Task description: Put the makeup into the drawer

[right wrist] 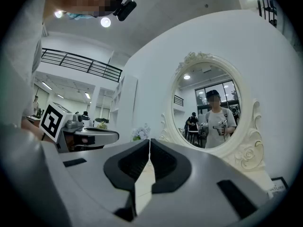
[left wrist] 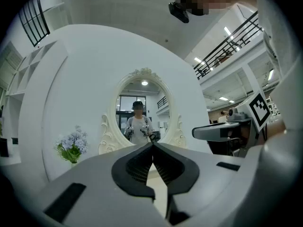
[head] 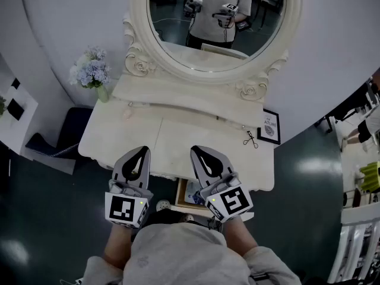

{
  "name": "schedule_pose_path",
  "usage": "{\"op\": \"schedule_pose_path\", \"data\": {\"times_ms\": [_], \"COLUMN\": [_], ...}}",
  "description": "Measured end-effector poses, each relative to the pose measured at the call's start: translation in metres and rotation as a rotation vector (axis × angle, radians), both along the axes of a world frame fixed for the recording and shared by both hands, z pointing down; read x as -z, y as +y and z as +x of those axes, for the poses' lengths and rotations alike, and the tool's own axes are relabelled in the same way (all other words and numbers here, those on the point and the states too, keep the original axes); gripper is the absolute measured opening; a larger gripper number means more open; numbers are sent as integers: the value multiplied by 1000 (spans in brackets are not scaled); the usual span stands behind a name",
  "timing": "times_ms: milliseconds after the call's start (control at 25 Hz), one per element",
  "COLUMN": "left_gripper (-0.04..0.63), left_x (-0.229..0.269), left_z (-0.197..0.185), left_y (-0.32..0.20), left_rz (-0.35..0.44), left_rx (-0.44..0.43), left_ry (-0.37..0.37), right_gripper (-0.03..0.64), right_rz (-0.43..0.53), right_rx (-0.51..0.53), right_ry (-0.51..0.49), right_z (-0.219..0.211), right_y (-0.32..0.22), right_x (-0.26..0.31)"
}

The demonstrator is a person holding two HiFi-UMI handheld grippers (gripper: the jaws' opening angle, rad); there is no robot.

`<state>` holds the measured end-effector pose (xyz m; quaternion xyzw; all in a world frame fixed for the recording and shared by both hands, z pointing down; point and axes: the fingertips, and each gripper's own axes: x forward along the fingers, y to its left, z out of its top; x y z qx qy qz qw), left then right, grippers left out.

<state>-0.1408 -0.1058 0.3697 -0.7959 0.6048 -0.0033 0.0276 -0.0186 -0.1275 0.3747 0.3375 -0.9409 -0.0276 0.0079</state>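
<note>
Both grippers hover level over the front of the cream vanity table (head: 124, 136), side by side. My left gripper (head: 141, 150) is shut with nothing between its jaws, as the left gripper view shows (left wrist: 152, 144). My right gripper (head: 199, 150) also has its jaws together and empty (right wrist: 149, 140). Below the right gripper a wooden drawer (head: 181, 196) stands pulled out from the table's front, with something blue (head: 193, 195) inside. An eyelash curler (head: 250, 139) lies on the tabletop at the right. A small pale pink item (head: 127, 113) lies at the back left.
An oval mirror (head: 217, 22) in a carved frame stands at the back and reflects the person. A vase of blue flowers (head: 90, 70) sits at the back left corner, a small framed picture (head: 270, 127) at the right edge. A dark chair (head: 65, 136) stands left of the table.
</note>
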Motion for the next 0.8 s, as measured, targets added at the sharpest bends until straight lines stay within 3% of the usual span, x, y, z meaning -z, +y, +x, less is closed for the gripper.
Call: {"op": "schedule_pose_path", "data": {"times_ms": [520,800], "left_gripper": [15,15], "left_x": [-3,-49], "left_z": [-4,-8], "left_y": [-8,-33], "left_rz": [-7,-175], "left_rx": [-8,-19], "left_ry": [-1,-50], "right_gripper": [23,23], "right_rz": [-17,-33], "right_rx": [-25,-25], "right_ry": [-32,-32], "right_z": [-3,-4], "right_y": [-9,-12], "right_x": [-1,-5]}}
